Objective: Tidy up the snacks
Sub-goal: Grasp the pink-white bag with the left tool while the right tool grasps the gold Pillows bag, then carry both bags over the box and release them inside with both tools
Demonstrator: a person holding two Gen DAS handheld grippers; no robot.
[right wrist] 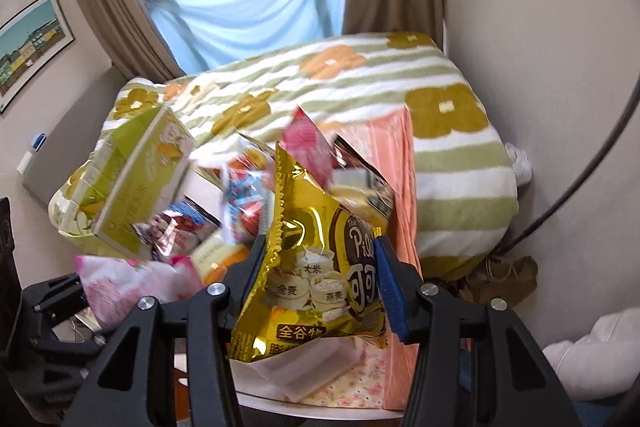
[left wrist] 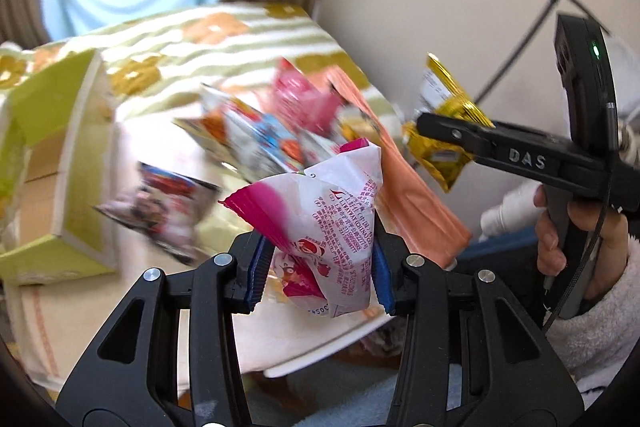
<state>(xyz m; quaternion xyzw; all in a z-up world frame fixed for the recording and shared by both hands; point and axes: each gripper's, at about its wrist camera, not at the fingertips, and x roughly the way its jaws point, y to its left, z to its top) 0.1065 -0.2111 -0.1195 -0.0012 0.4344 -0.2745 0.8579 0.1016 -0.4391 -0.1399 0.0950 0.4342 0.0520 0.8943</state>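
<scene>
My left gripper (left wrist: pixel 318 273) is shut on a pink-and-white snack packet (left wrist: pixel 332 223), held up above a pile of loose snack packets (left wrist: pixel 256 139) on a small white table (left wrist: pixel 320 347). My right gripper (right wrist: pixel 318 277) is shut on a gold snack bag (right wrist: pixel 316 255), also lifted over the pile. In the left wrist view the right gripper (left wrist: pixel 436 131) appears at the right with the gold bag (left wrist: pixel 444 131) in its fingers and a hand (left wrist: pixel 576 239) on its handle. In the right wrist view the pink-and-white packet (right wrist: pixel 132 283) and left gripper (right wrist: pixel 80 291) show at lower left.
A green cardboard box (right wrist: pixel 132 179) stands at the left of the pile, and a tall orange box (right wrist: pixel 396 187) at its right. Behind lies a bed with a striped flowered blanket (right wrist: pixel 360 83). A wall (right wrist: pixel 540 67) closes the right side, with a brown paper bag (right wrist: pixel 504 279) on the floor.
</scene>
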